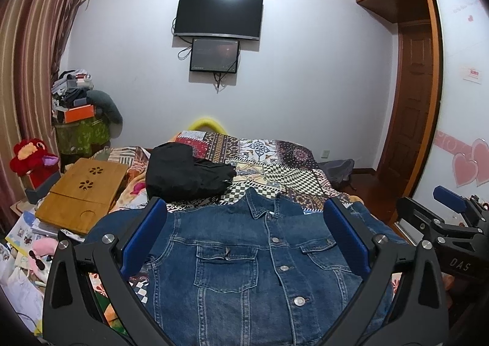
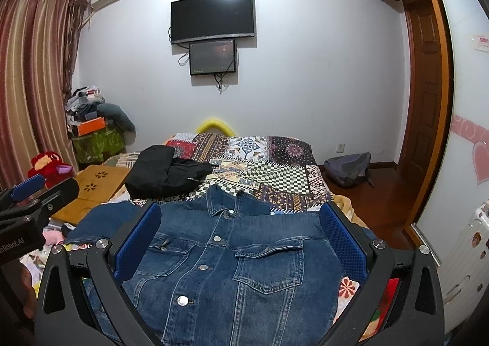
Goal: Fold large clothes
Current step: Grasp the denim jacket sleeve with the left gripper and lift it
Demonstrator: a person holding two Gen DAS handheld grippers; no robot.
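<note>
A blue denim jacket (image 1: 244, 257) (image 2: 232, 260) lies face up on the bed, buttoned, collar pointing away from me. Its left sleeve spreads out to the side (image 2: 104, 220). My left gripper (image 1: 244, 217) hovers above the jacket's chest, open, blue pads wide apart with nothing between them. My right gripper (image 2: 241, 217) is likewise open over the jacket, empty. In the left wrist view the right gripper (image 1: 449, 220) shows at the right edge; in the right wrist view the left gripper (image 2: 33, 196) shows at the left edge.
A black garment (image 1: 183, 171) (image 2: 165, 173) is bundled on the patchwork bedspread (image 1: 275, 159) beyond the collar. A bamboo lap tray (image 1: 82, 190) and clutter lie left of the bed. A grey backpack (image 2: 348, 168) sits on the floor by the wooden door.
</note>
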